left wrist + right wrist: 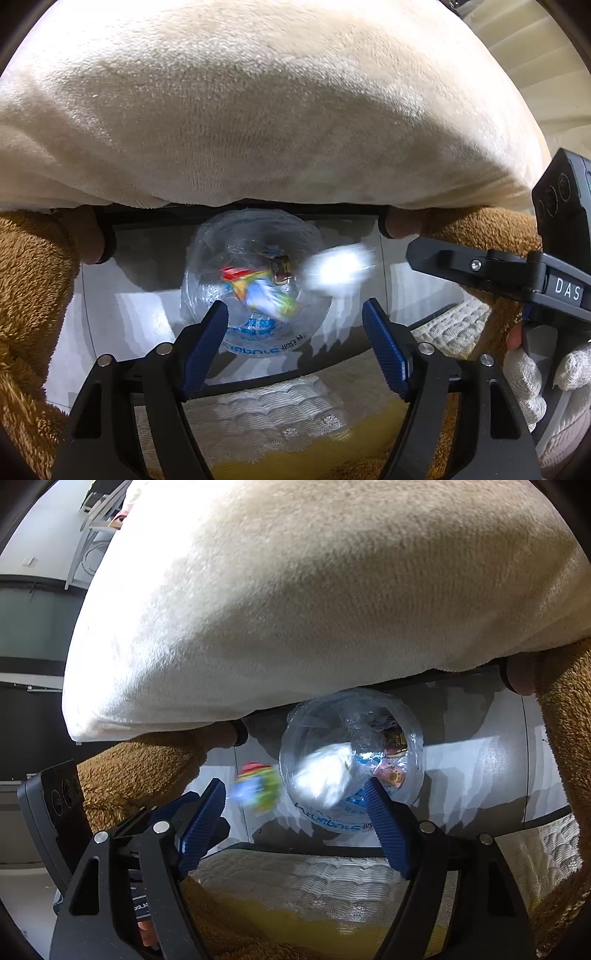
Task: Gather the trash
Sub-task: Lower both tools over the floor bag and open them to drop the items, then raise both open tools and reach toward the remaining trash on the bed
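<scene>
Seemingly airborne wrapper (264, 291) beyond hand-held gripper (295, 347).

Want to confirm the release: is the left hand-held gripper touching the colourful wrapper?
Apart. In the left wrist view the left hand-held gripper stands open, and the colourful wrapper is blurred beyond its fingertips, over the clear bin.
</scene>
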{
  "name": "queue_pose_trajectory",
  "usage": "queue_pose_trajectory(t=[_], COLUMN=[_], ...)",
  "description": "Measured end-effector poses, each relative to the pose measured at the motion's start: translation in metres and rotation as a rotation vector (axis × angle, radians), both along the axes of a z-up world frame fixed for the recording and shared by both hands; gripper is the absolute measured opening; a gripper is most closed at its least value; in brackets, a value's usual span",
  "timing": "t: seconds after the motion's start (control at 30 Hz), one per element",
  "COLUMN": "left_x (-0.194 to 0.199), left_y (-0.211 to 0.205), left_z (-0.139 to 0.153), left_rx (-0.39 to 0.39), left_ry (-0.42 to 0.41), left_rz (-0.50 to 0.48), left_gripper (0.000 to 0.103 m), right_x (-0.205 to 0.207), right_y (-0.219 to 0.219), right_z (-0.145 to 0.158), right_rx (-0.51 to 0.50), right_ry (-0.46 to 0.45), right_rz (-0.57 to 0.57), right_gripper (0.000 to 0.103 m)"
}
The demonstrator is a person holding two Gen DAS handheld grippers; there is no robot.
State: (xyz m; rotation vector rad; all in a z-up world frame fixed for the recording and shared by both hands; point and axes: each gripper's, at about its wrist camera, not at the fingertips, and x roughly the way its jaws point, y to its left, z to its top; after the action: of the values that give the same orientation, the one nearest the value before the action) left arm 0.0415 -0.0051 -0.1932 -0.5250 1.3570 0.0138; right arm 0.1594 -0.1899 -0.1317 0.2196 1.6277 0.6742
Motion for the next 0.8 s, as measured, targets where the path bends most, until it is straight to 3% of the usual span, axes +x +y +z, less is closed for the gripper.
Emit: queue_pose_trajectory(t=[0.4, 0.8], left_x=[-0.008, -0.030], left_y=[0.007, 0.009], left_z=[0.022, 0.062], left_rx=[0.023, 0.090], left_ry=[-0.106, -0.313], left_rz=[0.030, 0.035], left_gripper=[0.074, 0.074], right_x=[-0.001, -0.015], right_y=[-0.005, -0.034], right_z=[0.022, 0.071], right_rx=[0.069, 0.167], right_ry=[-0.068, -0.315], right_rz=[0.008, 0.026], right_gripper=[0.077, 0.077])
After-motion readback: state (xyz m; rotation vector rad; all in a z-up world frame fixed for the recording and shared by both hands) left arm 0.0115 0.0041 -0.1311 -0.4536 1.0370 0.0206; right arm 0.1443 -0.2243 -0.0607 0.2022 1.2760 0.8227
